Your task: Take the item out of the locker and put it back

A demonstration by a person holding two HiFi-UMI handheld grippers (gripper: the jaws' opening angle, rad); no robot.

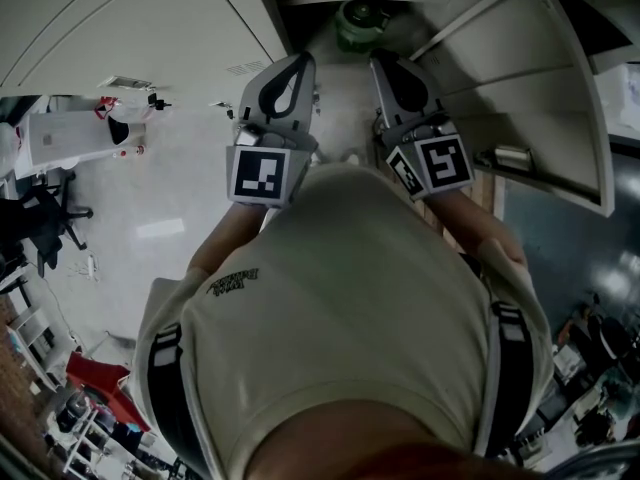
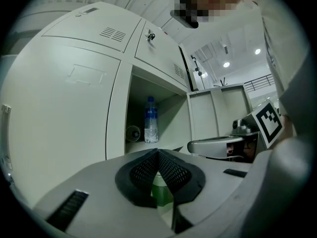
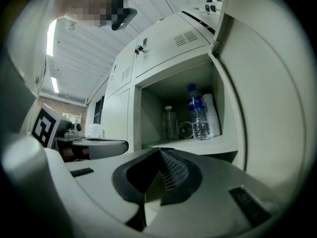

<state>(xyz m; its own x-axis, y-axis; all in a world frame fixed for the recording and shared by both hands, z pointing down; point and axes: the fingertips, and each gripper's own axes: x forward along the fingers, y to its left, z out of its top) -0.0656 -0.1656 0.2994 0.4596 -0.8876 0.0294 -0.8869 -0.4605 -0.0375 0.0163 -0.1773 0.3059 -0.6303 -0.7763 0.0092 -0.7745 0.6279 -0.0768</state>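
Left gripper: the left gripper (image 2: 158,153) had its black mesh-faced jaws together at the tips, with nothing between them. The green seen through the gap lower down belonged to something beyond it.
Right gripper: the right gripper (image 3: 159,151) was fully shut and empty too.
Position: both were held side by side in front of the person's chest, pointing at the open compartment and well short of it.
Task's thing: the clear plastic water bottle with a blue cap and blue label (image 3: 199,114) stood upright at the front of the pale metal shelf (image 3: 218,145), inside the grey-white steel locker (image 3: 173,58).
Neighbours: a white paper roll (image 3: 214,114) stood just behind the water bottle on its right. A second clear bottle (image 3: 169,123) stood farther back on its left, and a small round item lay between them, too dim to name.
Door: the pale locker door (image 3: 267,113) hung open on the right.
Below: a green round container (image 1: 358,20) sat lower down, apart from both grippers.
Handling: the water bottle looked filled, so probably moderately heavy, with thin walls that yield and a smooth, slippery skin.
Where to hold: probably across the labelled middle, squeezed gently and kept upright, after opening the jaws.
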